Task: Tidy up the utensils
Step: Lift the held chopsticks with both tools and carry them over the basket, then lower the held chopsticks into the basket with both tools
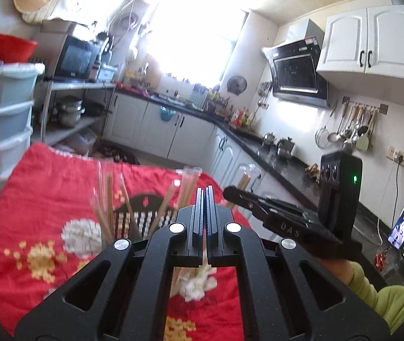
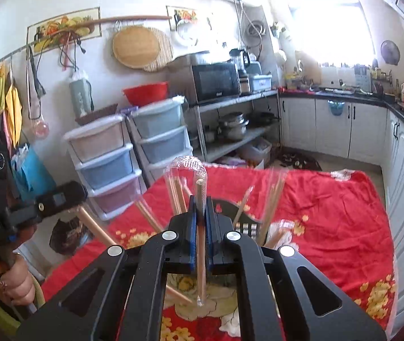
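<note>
Landmark: the red floral cloth (image 2: 329, 199) that is covering the table.

Left wrist view, left to right. Loose wooden chopsticks (image 1: 106, 199), blurred and seemingly in clear wrapping, are standing up over the cloth's middle, ahead of the left gripper (image 1: 206, 196). That gripper is sitting above the near edge of the cloth with its jaws clenched; a thin pale strip is showing low between the pads, but what it is cannot be told. To its right, the right gripper (image 1: 230, 191) is reaching in over the cloth's right edge, with a green sleeve (image 1: 386, 295) behind it.

Right wrist view, left to right. A hand (image 2: 14, 281) is gripping the left gripper's handle (image 2: 6, 255) off the cloth's left edge. Over the near centre of the cloth, the right gripper (image 2: 201, 199) is grasping one wrapped chopstick (image 2: 201, 241) upright; its clear sleeve (image 2: 193, 164) is looping above the fingertips. More chopsticks (image 2: 272, 199) are fanning out above the cloth's middle, just right of the held one.
</note>
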`<action>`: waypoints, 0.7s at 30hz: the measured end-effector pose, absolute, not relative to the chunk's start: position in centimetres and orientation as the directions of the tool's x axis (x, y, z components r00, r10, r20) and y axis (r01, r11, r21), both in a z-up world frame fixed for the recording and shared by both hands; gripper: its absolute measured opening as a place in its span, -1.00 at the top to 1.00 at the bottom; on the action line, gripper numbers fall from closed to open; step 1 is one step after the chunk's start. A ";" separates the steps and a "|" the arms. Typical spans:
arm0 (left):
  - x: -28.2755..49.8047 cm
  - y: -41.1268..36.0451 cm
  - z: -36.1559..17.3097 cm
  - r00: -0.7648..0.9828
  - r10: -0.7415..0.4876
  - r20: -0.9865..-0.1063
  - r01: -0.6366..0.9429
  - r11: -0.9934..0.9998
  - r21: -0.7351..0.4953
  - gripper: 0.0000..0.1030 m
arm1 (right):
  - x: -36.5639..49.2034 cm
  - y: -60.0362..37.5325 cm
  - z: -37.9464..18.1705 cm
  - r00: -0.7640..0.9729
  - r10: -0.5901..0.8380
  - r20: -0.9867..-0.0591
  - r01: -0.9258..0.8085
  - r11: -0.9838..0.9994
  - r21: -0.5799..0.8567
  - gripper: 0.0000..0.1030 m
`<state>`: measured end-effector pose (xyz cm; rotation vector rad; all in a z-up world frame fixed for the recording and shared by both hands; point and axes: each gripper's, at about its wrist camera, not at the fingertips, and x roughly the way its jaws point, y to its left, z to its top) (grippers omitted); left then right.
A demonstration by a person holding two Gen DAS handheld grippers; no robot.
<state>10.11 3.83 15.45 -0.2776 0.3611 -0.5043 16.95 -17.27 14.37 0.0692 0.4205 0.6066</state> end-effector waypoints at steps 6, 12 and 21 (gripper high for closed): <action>11.3 4.4 18.3 0.846 -0.484 -0.223 0.404 0.855 -0.325 1.00 | 17.3 -17.5 16.8 0.764 0.564 -0.313 -0.536 0.825 0.178 0.89; 12.3 4.6 20.5 0.869 -0.455 -0.193 0.390 0.871 -0.299 1.00 | 17.8 -17.5 18.7 0.785 0.560 -0.265 -0.535 0.828 0.168 0.89; 13.8 5.4 23.0 0.906 -0.393 -0.159 0.345 0.901 -0.262 1.00 | 19.2 -18.2 20.3 0.814 0.540 -0.213 -0.510 0.841 0.181 0.90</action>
